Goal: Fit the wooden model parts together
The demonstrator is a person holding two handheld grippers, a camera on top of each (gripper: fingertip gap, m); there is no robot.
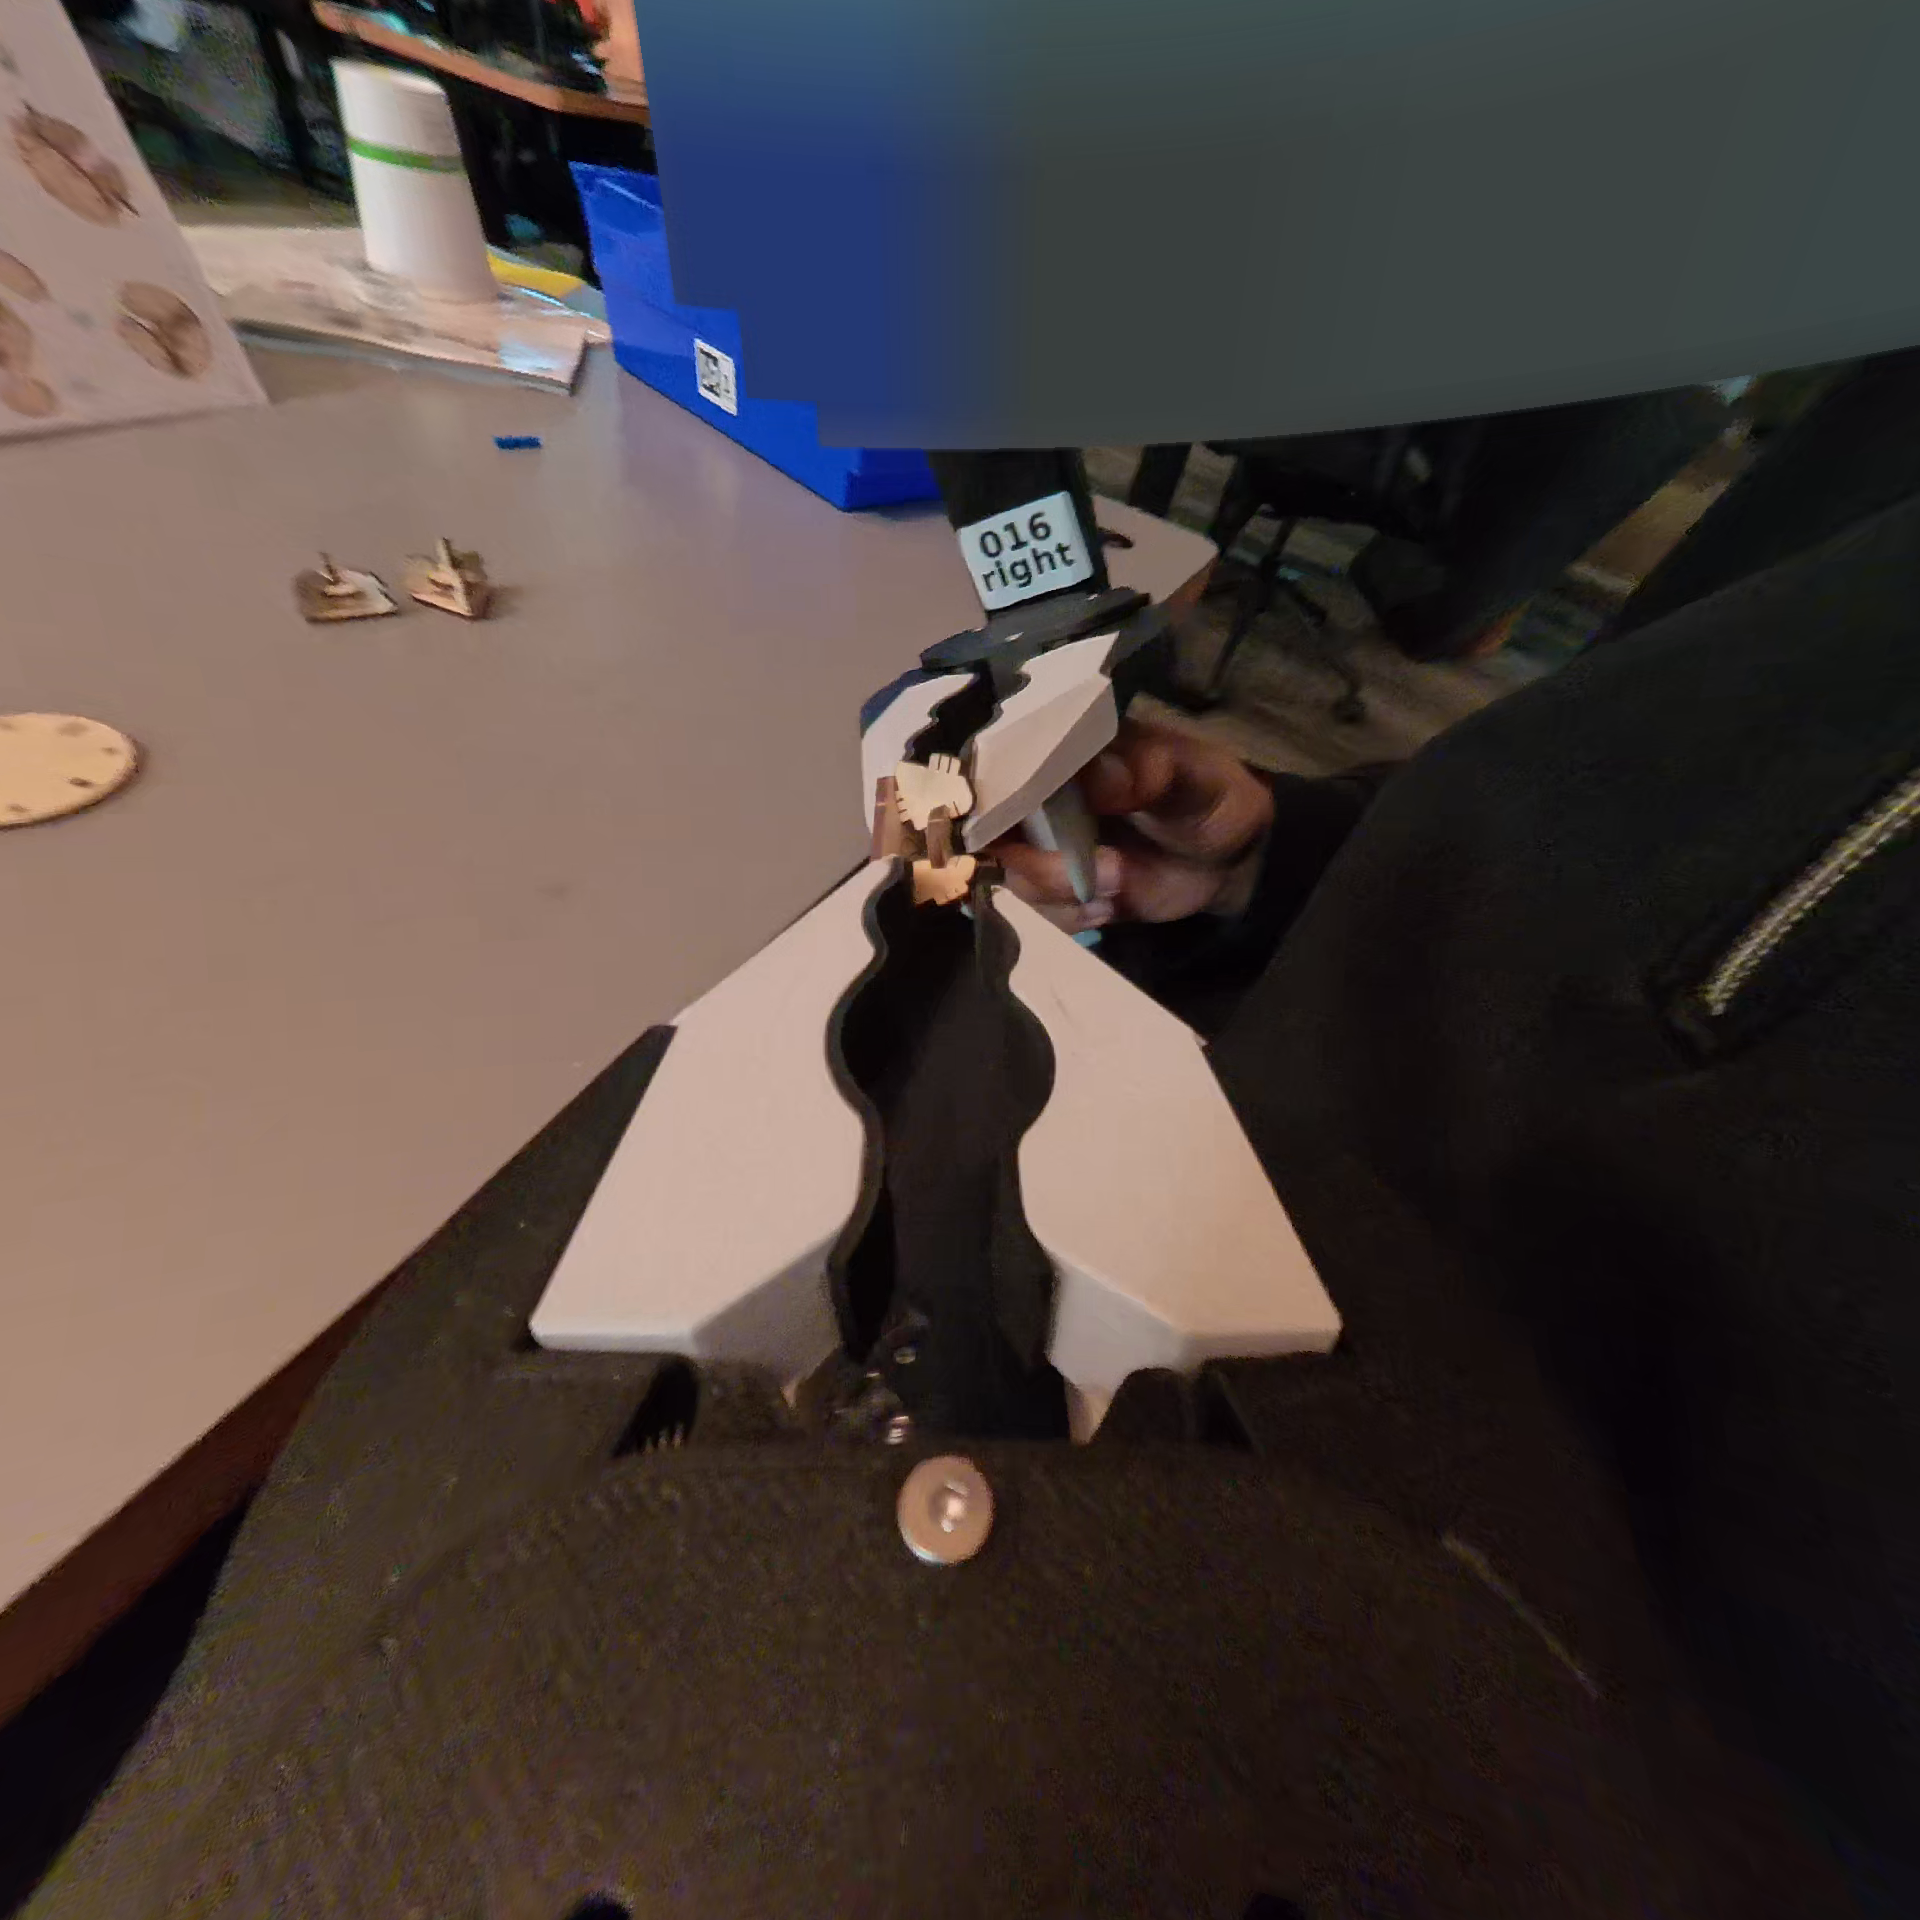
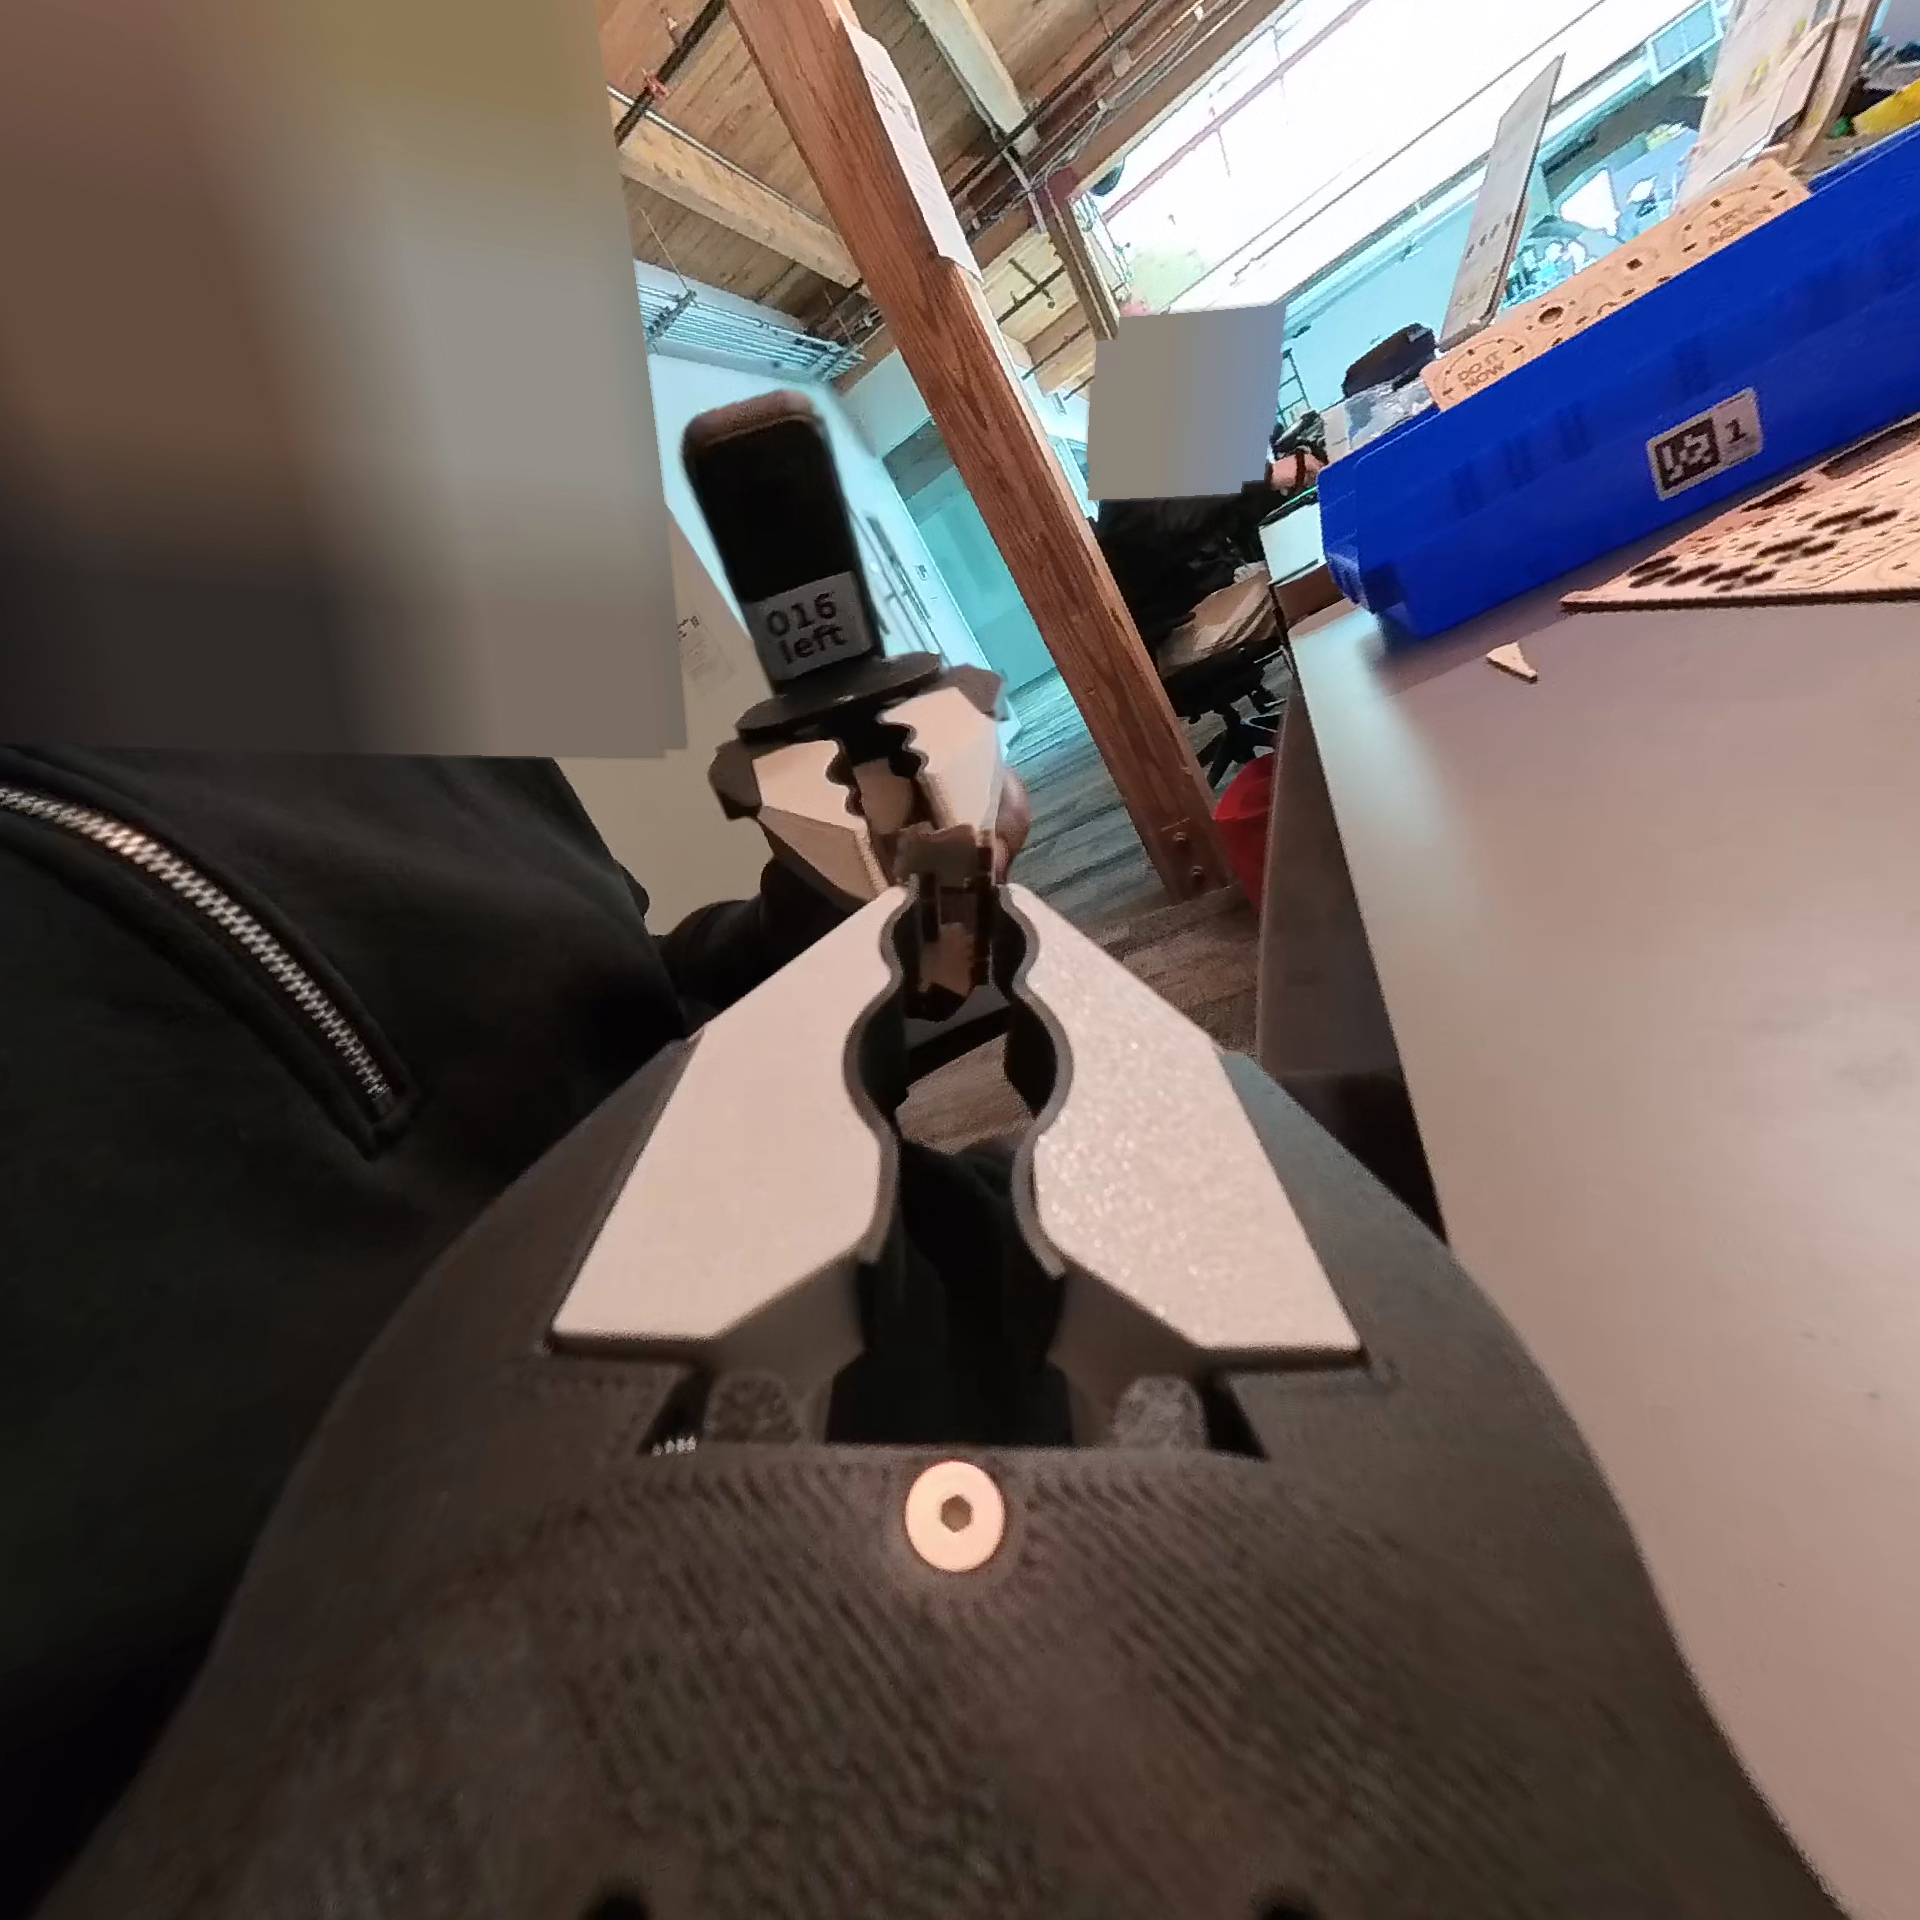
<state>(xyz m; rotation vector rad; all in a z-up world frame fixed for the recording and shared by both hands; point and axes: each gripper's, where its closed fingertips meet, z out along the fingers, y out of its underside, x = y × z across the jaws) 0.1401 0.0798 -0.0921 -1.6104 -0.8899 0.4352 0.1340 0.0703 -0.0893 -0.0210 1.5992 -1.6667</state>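
Both grippers meet tip to tip in the air, off the table's edge and in front of a person's black jacket (image 1: 1558, 1039). My left gripper (image 1: 940, 883) is shut on a small notched wooden piece (image 1: 945, 881). My right gripper (image 1: 925, 800) comes from above in the left wrist view and is shut on a second, similar wooden piece (image 1: 932, 787). The two pieces touch each other. In the right wrist view my right gripper (image 2: 951, 909) pinches its wooden piece (image 2: 951, 940) edge-on, and the left gripper (image 2: 925, 836) holds its piece (image 2: 935, 854) right against it.
A grey table (image 1: 416, 935) lies to the left, with two small wooden assemblies (image 1: 343, 594) (image 1: 449, 582), a wooden disc (image 1: 57, 767), a blue bin (image 1: 665, 270) and a white cylinder (image 1: 410, 177). In the right wrist view a wooden post (image 2: 987, 416) stands behind. Less than 4 cm separates the two grippers' tips. Both grippers' tips are roughly 25 cm from the wooden disc (image 1: 57, 767).
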